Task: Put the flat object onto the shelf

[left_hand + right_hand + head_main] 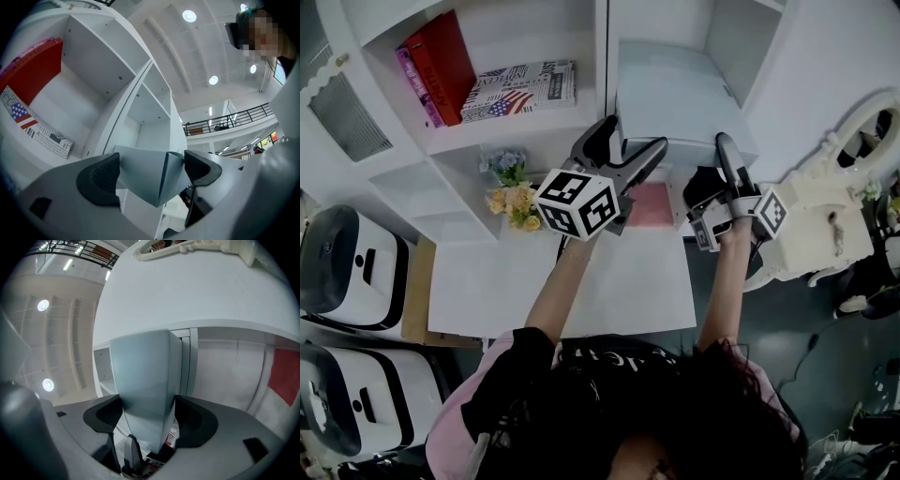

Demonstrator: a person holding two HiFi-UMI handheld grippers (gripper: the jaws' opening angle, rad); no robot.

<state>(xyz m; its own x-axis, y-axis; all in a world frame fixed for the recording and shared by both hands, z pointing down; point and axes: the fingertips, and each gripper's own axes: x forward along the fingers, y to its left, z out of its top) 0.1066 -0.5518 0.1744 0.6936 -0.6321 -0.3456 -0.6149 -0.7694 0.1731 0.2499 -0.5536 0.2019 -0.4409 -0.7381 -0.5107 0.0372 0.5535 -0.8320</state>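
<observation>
The flat object (675,94), a pale grey-blue box with plain faces and no print in sight, is held by 2 grippers at once. The left gripper (633,141) has one corner of it between its jaws, both dark pads closed against the box sides. The right gripper (719,164) clamps the box's near edge, 1 pad on each broad face. In the head view the box reaches away from both grippers into the right-hand compartment of the white shelf (605,56); whether it rests on a board there cannot be told.

Beyond the left gripper, in the next compartment over, a flat item printed with a US flag and newsprint (520,89) lies on its side. Its lettering is too small to read. Past it lean a red book (445,56) and a purple book (412,80).

Just on the person's side of the left gripper sits a small bunch of flowers (514,192), and under the jaws a pink sheet (649,204) on the white table (572,281). Out beyond the right gripper stands a white ornate frame (853,159).
</observation>
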